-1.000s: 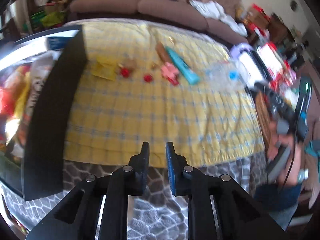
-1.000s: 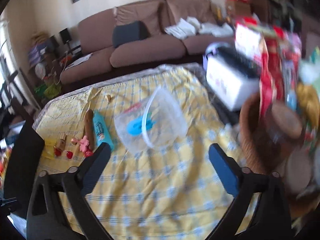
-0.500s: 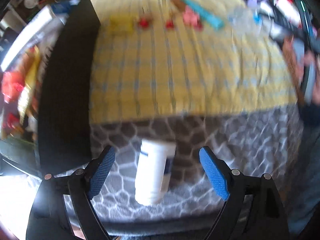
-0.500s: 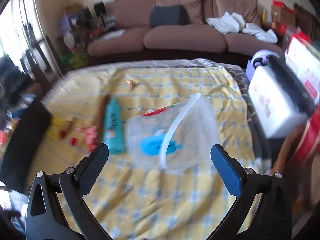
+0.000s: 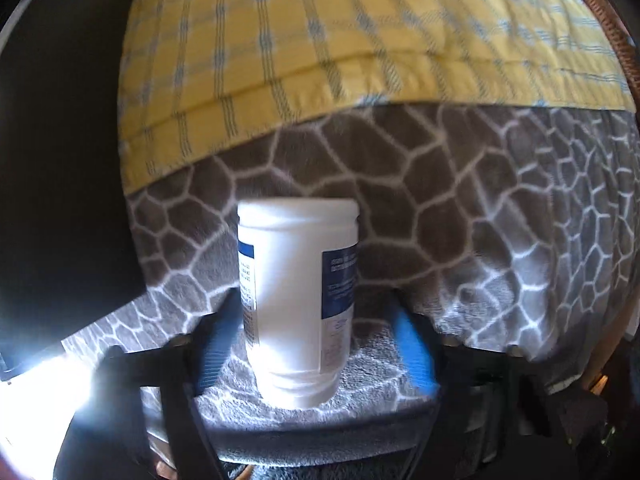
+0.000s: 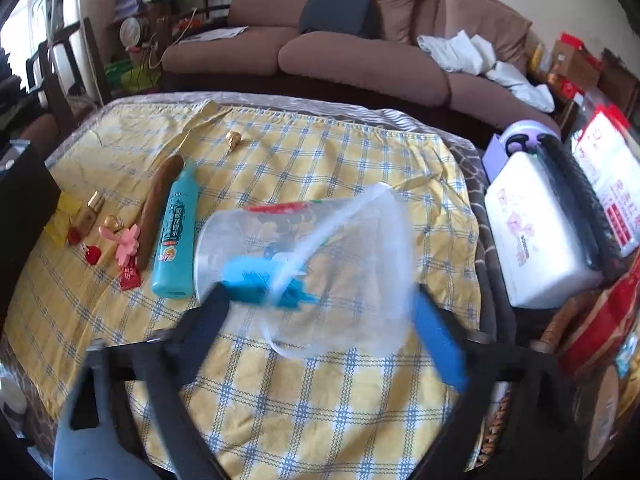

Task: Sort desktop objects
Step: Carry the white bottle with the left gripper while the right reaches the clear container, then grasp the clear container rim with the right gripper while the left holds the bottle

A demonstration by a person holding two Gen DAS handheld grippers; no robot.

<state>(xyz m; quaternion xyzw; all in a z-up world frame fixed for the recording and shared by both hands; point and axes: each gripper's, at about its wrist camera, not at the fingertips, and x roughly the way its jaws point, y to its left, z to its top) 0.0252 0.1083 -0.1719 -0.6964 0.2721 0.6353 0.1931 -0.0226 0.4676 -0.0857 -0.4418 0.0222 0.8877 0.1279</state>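
A white bottle with a blue label (image 5: 296, 300) lies on the grey patterned blanket (image 5: 460, 208), between the fingers of my open left gripper (image 5: 316, 348); neither pad clearly touches it. In the right wrist view a clear plastic container (image 6: 304, 264) lies on its side on the yellow checked cloth (image 6: 320, 392), with a blue item (image 6: 260, 276) inside. My open right gripper (image 6: 320, 320) straddles the container's near side. A teal bottle (image 6: 176, 236), a brown stick (image 6: 158, 204), a pink clip (image 6: 126, 244) and small red and gold items lie to its left.
A black box (image 5: 60, 160) stands at the left of the table. A white case (image 6: 540, 236), red packets (image 6: 608, 188) and a wicker basket (image 6: 560, 328) crowd the right edge. A brown sofa (image 6: 360, 52) stands behind the table.
My left gripper opened, dropped toward the table's front edge and closed in around the white bottle. My right gripper moved in closer to the clear container.
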